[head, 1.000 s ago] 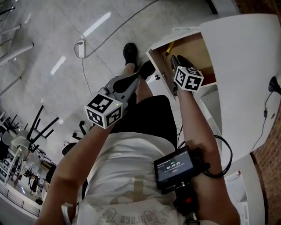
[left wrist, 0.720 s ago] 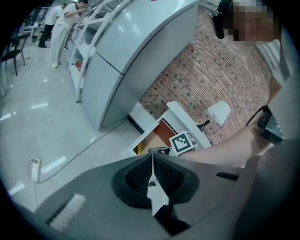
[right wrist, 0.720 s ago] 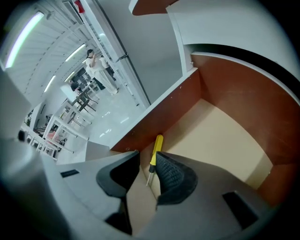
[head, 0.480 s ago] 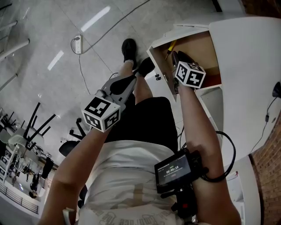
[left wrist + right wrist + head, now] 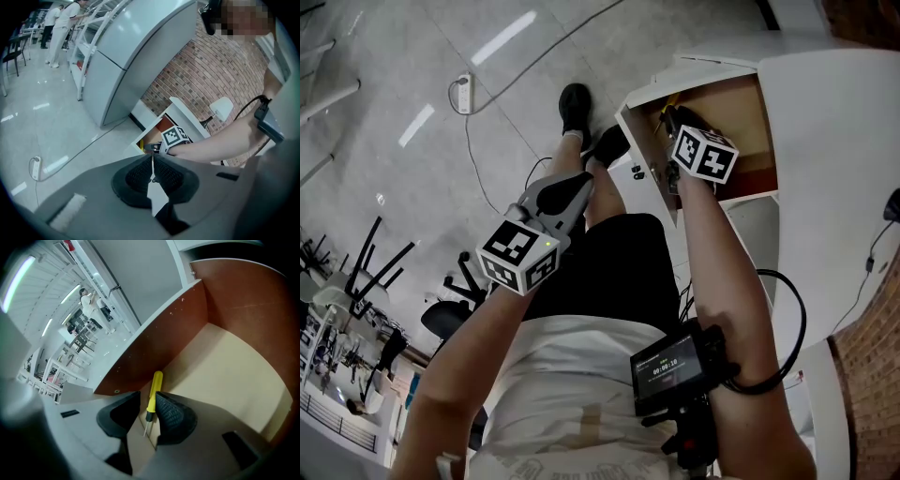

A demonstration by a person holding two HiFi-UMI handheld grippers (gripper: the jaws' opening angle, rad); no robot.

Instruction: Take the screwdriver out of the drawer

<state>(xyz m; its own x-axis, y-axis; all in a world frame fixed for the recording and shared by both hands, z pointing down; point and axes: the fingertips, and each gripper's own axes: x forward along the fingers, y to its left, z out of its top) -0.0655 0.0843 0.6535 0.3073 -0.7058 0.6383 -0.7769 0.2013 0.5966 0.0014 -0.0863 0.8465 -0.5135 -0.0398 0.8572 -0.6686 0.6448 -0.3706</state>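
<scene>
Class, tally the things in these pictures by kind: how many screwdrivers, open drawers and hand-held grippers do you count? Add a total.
screwdriver: 1
drawer: 1
grippers: 2 (left gripper, right gripper)
Total: 4

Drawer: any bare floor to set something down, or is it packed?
Mostly bare. The drawer floor is free from the screwdriver across to the far walls. The only crowded strip runs along the brown side wall, where the screwdriver lies between the open jaws of the right gripper.
</scene>
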